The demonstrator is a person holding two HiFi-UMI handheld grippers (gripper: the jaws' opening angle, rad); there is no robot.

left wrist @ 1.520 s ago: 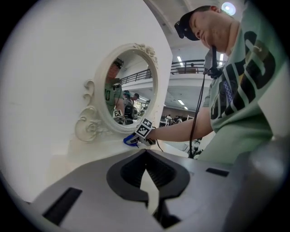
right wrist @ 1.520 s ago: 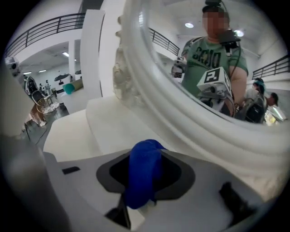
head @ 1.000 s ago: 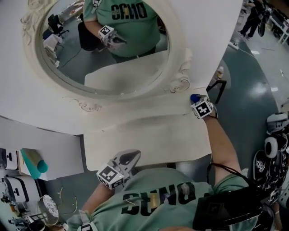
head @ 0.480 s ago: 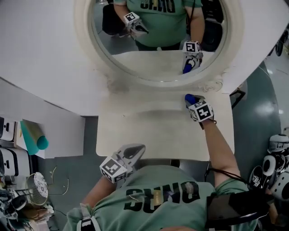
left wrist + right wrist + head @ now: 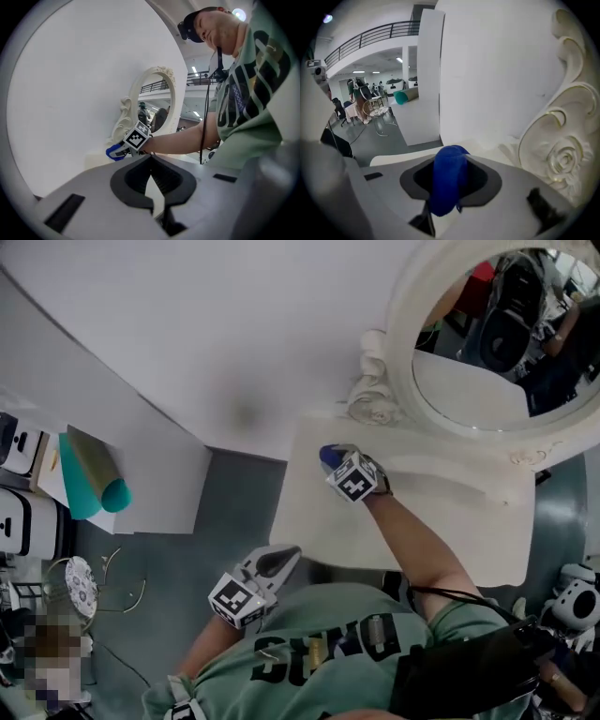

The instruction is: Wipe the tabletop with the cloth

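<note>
My right gripper [image 5: 328,458] is shut on a blue cloth [image 5: 325,455] at the back left corner of the cream tabletop [image 5: 422,521], close to the mirror frame's left scroll [image 5: 372,395]. In the right gripper view the cloth [image 5: 446,183] bulges up between the jaws, with the table edge [image 5: 408,157] just beyond. The left gripper view catches the same cloth [image 5: 114,152] from across the table. My left gripper [image 5: 289,554] hangs off the table's front left edge near the person's chest, shut with nothing in it; its fingertips [image 5: 151,158] meet.
An oval mirror [image 5: 497,343] in an ornate cream frame stands at the back of the table against a white wall. A white panel with a teal roll [image 5: 94,488] stands to the left. Grey floor with a wire stand [image 5: 80,592] lies left of the table.
The right gripper has carried the blue cloth leftward along the table's back edge, from the right side to the left corner. The left gripper has stayed by the front edge.
</note>
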